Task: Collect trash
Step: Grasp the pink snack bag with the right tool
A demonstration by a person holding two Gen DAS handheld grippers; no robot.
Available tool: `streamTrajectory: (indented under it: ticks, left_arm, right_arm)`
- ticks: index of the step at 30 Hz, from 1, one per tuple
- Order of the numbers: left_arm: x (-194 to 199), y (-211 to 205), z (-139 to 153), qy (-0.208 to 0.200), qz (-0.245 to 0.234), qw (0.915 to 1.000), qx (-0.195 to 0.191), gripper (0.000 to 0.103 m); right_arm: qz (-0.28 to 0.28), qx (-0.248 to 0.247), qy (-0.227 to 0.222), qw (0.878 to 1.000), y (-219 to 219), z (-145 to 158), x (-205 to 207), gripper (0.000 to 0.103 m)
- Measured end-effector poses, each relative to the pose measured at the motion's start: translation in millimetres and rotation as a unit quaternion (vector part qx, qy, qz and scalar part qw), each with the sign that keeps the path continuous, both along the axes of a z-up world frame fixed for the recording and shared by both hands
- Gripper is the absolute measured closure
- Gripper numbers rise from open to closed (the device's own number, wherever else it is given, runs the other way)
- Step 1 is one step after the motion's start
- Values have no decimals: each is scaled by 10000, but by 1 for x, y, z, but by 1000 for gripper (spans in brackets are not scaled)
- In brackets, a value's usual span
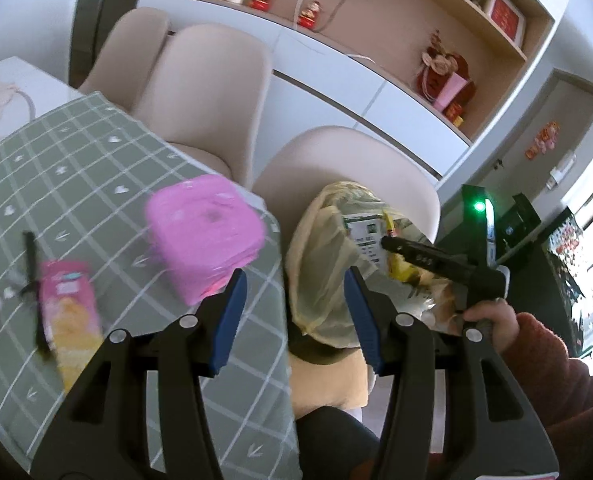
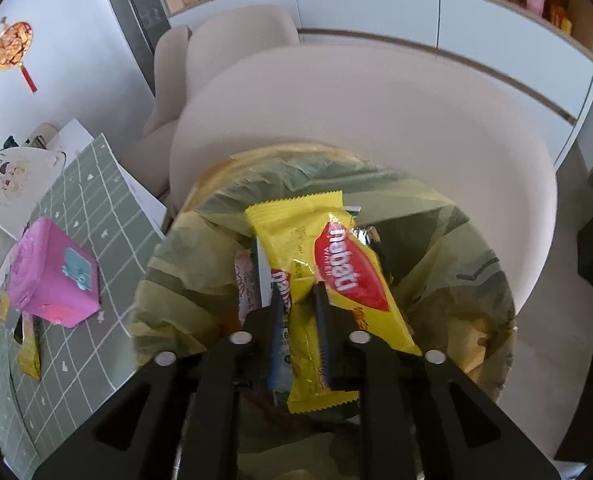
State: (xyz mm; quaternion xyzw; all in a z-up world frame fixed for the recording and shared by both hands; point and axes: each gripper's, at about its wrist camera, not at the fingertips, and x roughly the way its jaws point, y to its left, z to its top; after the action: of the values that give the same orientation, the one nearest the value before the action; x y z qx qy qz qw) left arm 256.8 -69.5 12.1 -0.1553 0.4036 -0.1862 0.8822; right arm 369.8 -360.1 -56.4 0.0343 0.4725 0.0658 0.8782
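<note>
My right gripper (image 2: 298,292) is shut on a yellow Nabati wafer wrapper (image 2: 332,264) and holds it over the open mouth of a trash bin lined with a yellowish bag (image 2: 184,280). The bin stands on a beige chair and holds other wrappers. In the left wrist view the right gripper (image 1: 392,245) reaches into the bin bag (image 1: 320,248). My left gripper (image 1: 294,284) is open and empty, above the table's corner. A pink and yellow snack wrapper (image 1: 70,312) lies on the green checked tablecloth (image 1: 76,168) to its left.
A pink pack of tissue rolls (image 1: 204,236) sits near the table corner, also in the right wrist view (image 2: 52,276). A black stick (image 1: 34,280) lies beside the pink wrapper. Another yellow wrapper (image 2: 30,352) lies on the table. Beige chairs (image 1: 204,92) stand behind; a cabinet lines the wall.
</note>
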Motion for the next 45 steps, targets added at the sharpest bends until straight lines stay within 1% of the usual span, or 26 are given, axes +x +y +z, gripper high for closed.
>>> streamTrajectory:
  ticks: [1, 4, 6, 8, 10, 11, 12, 13, 17, 19, 21, 25, 29, 31, 33, 34, 35, 36, 39, 41, 45]
  left_arm:
    - [-4, 7, 0, -9, 57, 10000, 2, 55]
    - [-20, 34, -1, -52, 342, 9994, 44, 55]
    - [-34, 60, -5, -56, 646, 9978, 138, 54]
    - [-45, 81, -12, -13, 935, 9953, 256, 54]
    - [-53, 103, -21, 101, 1236, 9917, 337, 54]
    - [-59, 121, -29, 220, 1473, 9882, 353, 54]
    - [-63, 130, -34, 291, 1601, 9860, 366, 54]
    - [-67, 144, -41, 412, 1800, 9820, 397, 54]
    - [-76, 178, -58, 651, 2135, 9737, 448, 54]
    - [-75, 184, -61, 657, 2122, 9740, 442, 54]
    - [-69, 183, -61, 606, 1968, 9776, 442, 54]
    - [-49, 174, -66, 576, 1602, 9838, 567, 54]
    - [-27, 160, -80, 667, 1435, 9847, 736, 55]
    - [-17, 154, -88, 691, 1413, 9830, 946, 62]
    - [-10, 150, -95, 797, 1338, 9821, 1055, 79]
    - [-8, 149, -98, 829, 1276, 9827, 1054, 85]
    - [-9, 148, -100, 842, 1223, 9833, 1055, 95]
    - [-10, 147, -101, 854, 1168, 9835, 1089, 98]
    - [-23, 150, -102, 865, 1082, 9843, 1089, 99]
    - [-37, 156, -102, 899, 1107, 9841, 1059, 99]
    - [-64, 169, -100, 981, 1183, 9823, 1068, 99]
  right_arm:
    - [-7, -9, -42, 10000, 1, 2, -3, 72]
    - [-94, -255, -169, 9995, 8, 10, -11, 71]
    - [-141, -357, -301, 9988, 14, 18, -17, 71]
    - [-161, -337, -410, 9985, 17, 25, -24, 71]
    - [-139, -241, -546, 9981, 24, 35, -32, 71]
    - [-101, -180, -621, 9979, 28, 40, -37, 71]
    - [-65, -141, -675, 9976, 33, 43, -40, 71]
    - [-3, -107, -753, 9971, 41, 48, -44, 71]
    - [391, -196, -969, 9943, 73, 60, -62, 71]
    - [615, -191, -994, 9930, 90, 62, -69, 71]
    - [837, -42, -898, 9924, 104, 60, -72, 71]
    - [1064, 127, -752, 9914, 123, 52, -75, 71]
    - [1360, -72, -689, 9883, 146, 43, -85, 71]
    - [1416, -75, -608, 9880, 151, 38, -88, 71]
    - [1423, 103, -480, 9886, 154, 32, -88, 71]
    - [1452, 195, -428, 9883, 155, 29, -88, 71]
    - [1520, 285, -367, 9873, 159, 26, -88, 71]
    - [1610, 314, -311, 9860, 166, 24, -89, 71]
    - [1972, 292, -165, 9798, 193, 15, -92, 71]
    - [2190, 296, -70, 9752, 214, 8, -94, 71]
    - [2531, 498, 132, 9661, 255, -10, -91, 71]
